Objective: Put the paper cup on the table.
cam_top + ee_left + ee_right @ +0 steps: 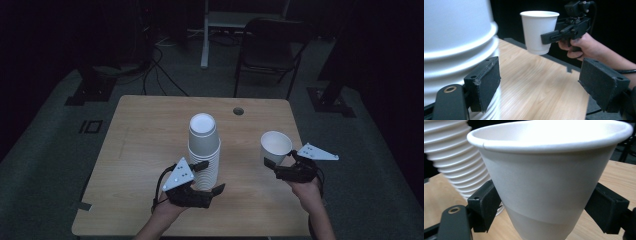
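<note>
Wooden table [145,150]: left claw [209,176] gapes beside cup stack [203,150]; right claw [272,167] clamps single cup [275,146].

A dim lab or recording room, office-like in its fittings. A plain wooden table [150,125] with a cable hole [238,111] near its far edge stands on grey carpet [45,150]. Beyond it are a folding chair [270,50], a white desk leg [204,35], loose cables [160,70] and black stand bases [92,90].
</note>
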{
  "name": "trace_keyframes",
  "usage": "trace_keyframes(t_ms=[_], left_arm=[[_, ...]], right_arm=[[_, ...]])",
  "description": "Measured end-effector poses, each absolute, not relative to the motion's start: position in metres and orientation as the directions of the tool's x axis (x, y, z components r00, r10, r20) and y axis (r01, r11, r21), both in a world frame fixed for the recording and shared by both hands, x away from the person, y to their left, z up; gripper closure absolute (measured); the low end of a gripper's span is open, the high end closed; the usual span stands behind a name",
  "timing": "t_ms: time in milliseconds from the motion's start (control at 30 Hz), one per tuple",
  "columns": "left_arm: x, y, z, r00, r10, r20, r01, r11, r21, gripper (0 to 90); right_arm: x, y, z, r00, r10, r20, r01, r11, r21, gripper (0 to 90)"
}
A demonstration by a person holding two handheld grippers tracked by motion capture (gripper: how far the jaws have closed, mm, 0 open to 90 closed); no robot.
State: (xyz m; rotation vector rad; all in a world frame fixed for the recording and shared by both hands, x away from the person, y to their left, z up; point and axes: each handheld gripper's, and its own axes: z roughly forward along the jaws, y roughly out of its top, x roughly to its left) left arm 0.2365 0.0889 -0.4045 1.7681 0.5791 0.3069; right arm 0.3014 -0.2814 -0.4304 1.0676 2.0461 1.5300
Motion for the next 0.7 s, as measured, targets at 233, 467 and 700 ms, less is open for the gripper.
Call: trace_keyframes(t_ms=[233, 467, 700], left_arm=[[0.236, 0.112, -0.418, 0.828, 0.553, -0.098, 0.23, -0.175, 0.957, 17.4], [0.232, 0.129, -0.437, 0.83, 0.55, -0.099, 0.242, -0.194, 0.951, 15.8], [0.235, 0.146, -0.456, 0.802, 0.588, -0.105, 0.27, -0.199, 0.942, 15.8]], right_arm=[[0.313, -0.278, -0.44, -0.633, 0.762, 0.14, 0.36, 0.129, 0.924, 17.9], [0.33, -0.274, -0.452, -0.61, 0.776, 0.158, 0.377, 0.109, 0.92, 17.9], [0.341, -0.267, -0.457, -0.593, 0.793, 0.142, 0.375, 0.116, 0.92, 17.8]])
